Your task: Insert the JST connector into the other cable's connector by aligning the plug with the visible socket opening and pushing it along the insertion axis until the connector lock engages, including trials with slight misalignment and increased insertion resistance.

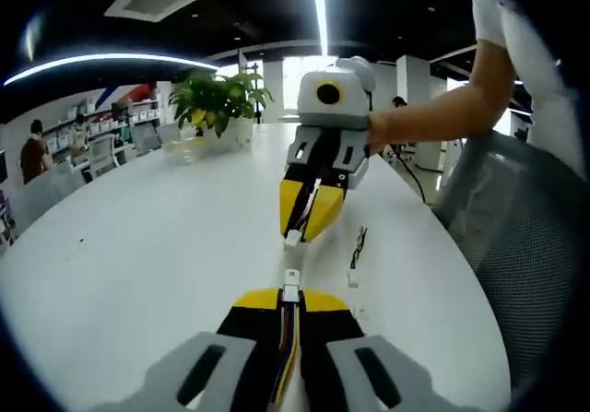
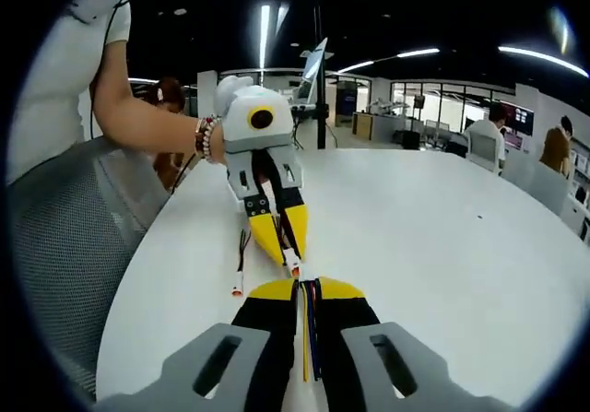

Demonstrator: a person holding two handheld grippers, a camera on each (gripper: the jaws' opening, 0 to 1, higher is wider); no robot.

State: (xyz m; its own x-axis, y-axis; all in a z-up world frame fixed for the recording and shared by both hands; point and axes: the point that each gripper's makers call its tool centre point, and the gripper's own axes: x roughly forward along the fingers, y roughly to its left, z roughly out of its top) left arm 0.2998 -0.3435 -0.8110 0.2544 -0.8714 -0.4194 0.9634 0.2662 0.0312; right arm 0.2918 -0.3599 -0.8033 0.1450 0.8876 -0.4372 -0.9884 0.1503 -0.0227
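The left tool (image 1: 290, 306) is clamped on a bundle of thin coloured wires, with a small white connector (image 1: 290, 285) sticking out just past its yellow tips; the right tool (image 1: 304, 232) is clamped on the other cable, its own white plug (image 1: 293, 239) poking out toward it. In the left gripper view the 2 connectors sit nose to nose above the white tabletop (image 1: 138, 246), near but apart, roughly on 1 line. These parts look tiny, light and stiff plastic; the wires behind them look soft and would buckle under a push, so I judge the hold belongs close behind each housing, as it looks now. The latch is likely fragile, so a skewed shove could jam it. A spare cable (image 1: 357, 251) lies on the tabletop just beside the right tool; a potted plant (image 1: 217, 103) stands far back.
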